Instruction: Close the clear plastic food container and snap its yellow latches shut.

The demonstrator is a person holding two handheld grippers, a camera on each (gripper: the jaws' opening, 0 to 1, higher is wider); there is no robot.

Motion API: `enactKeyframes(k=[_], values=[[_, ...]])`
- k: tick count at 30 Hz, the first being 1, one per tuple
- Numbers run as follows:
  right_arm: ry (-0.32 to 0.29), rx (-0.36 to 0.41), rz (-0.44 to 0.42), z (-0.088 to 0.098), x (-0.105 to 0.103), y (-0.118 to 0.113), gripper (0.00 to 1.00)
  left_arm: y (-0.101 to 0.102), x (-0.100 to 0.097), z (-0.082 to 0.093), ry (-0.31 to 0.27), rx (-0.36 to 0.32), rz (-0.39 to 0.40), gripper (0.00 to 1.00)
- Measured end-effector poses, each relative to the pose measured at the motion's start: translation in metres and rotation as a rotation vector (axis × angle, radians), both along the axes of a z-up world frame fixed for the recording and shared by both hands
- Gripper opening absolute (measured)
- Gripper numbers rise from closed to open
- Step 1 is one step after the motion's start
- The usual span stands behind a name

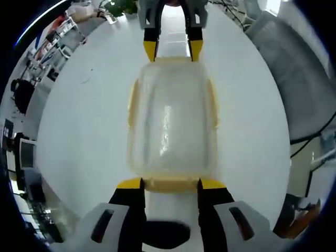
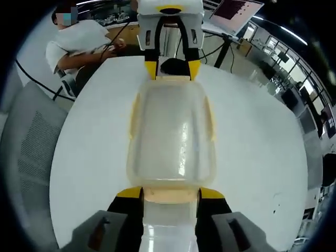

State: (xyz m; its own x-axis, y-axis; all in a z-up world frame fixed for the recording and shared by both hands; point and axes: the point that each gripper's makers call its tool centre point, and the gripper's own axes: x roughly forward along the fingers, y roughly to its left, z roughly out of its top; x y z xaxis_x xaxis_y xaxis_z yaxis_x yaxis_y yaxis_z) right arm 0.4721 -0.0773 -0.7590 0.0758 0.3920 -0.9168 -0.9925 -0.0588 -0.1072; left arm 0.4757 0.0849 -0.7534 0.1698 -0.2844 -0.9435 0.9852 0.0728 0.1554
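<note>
White table; container lengthwise between tongs.

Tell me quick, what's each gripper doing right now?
Left gripper: jaws straddling the near yellow end latch of the clear container; grip cannot be told.
Right gripper: same at the opposite end latch; cannot be told.

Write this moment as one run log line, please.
container: lid on, flat on white table | left claw: at one end latch | right claw: at opposite end latch | side latches: state unclear
</note>
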Motion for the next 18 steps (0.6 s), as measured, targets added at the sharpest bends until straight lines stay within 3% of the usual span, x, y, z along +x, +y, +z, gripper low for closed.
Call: enactKeyframes(k=[18], values=[[-0.044,0.002,-0.005,0.027,-0.003,-0.028,0.36,-0.028,-0.003,0.035,-0.037,-0.013,-0.022,0.36]])
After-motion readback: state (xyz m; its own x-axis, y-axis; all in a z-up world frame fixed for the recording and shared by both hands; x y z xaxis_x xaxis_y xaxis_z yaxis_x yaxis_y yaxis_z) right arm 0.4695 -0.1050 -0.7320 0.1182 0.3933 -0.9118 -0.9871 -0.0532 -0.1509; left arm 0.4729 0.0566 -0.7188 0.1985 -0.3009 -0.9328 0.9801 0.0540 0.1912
